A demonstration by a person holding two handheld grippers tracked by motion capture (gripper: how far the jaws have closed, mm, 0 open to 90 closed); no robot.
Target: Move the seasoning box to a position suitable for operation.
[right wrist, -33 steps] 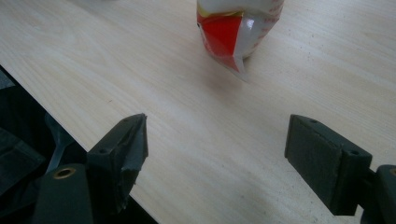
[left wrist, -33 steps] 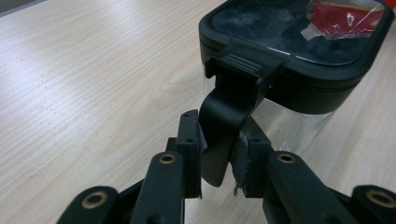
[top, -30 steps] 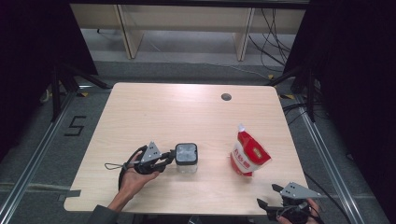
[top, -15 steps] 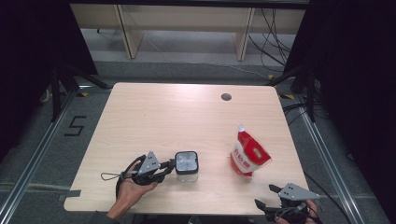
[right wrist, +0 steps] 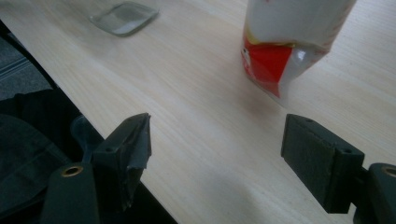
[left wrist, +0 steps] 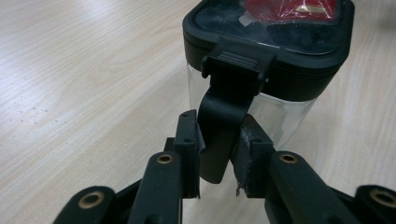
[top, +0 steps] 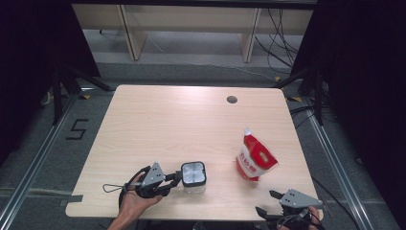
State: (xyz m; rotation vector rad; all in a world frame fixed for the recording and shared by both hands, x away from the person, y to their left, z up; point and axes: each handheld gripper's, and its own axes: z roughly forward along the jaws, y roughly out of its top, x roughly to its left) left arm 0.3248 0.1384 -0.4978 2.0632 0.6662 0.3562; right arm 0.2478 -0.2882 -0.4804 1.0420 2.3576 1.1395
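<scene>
Our left tongs (left wrist: pixel 218 161) lay low on the bench (top: pixel 182 120) with their jaws either side of the black latch flap (left wrist: pixel 224 126) that hangs from the lid of the clear container (top: pixel 194 176); the jaws had just been opening a little, the flap stood between them, and the pads (left wrist: pixel 189 144) sat right beside it with a thin gap showing at one side, so we judged the grip slackened rather than firm. Set against the earlier high views, the left hand (top: pixel 136 203) and the container had come together a short way toward the near edge of the bench and a touch to the right, the container now standing upright in the near-left part, just in front of the hand. We took that to mean the latch was being worked or let go after a pull, with the black lid (left wrist: pixel 275 51) seated on the container and not yet lifted. Our right tongs (right wrist: pixel 219 154) hung wide apart and empty at the near-right corner, much where they had been. Beyond them the red and white pouch (top: pixel 254 159) stood unmoved on the right of the bench, well apart from the container.
</scene>
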